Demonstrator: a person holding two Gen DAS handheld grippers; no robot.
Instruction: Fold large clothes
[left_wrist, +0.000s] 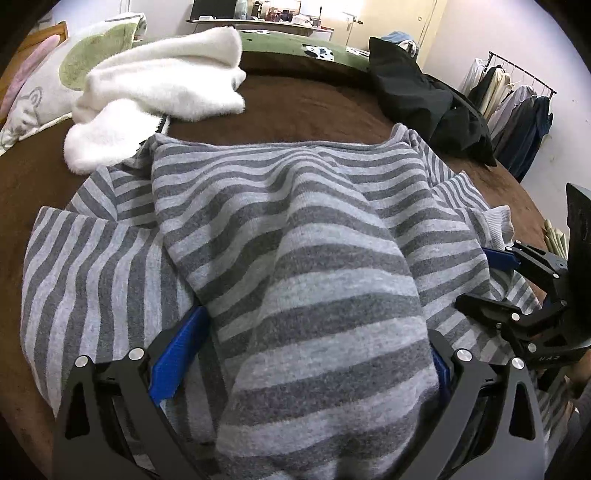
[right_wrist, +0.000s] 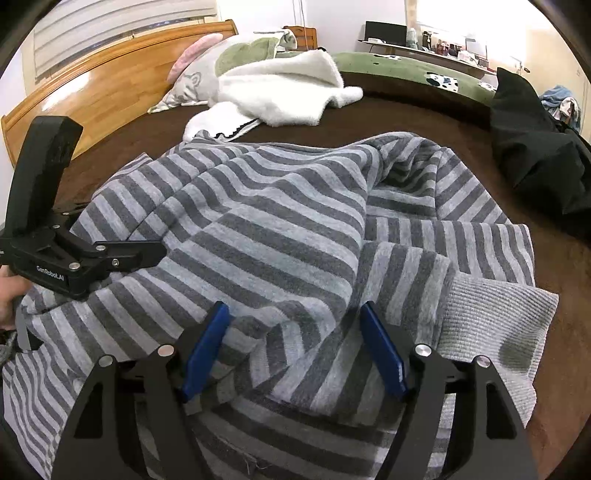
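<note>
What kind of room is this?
Most likely a bedroom: the striped sweater lies on a bed with a brown blanket and wooden headboard, pillows at its head, and a clothes rack nearby.

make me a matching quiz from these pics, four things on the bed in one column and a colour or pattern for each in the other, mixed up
Things:
1. sweater
2. fleece
3. jacket
4. bed cover

Colours:
A. black
B. brown
C. grey stripes
D. white

Pairs: 1-C, 2-D, 3-A, 4-B
</note>
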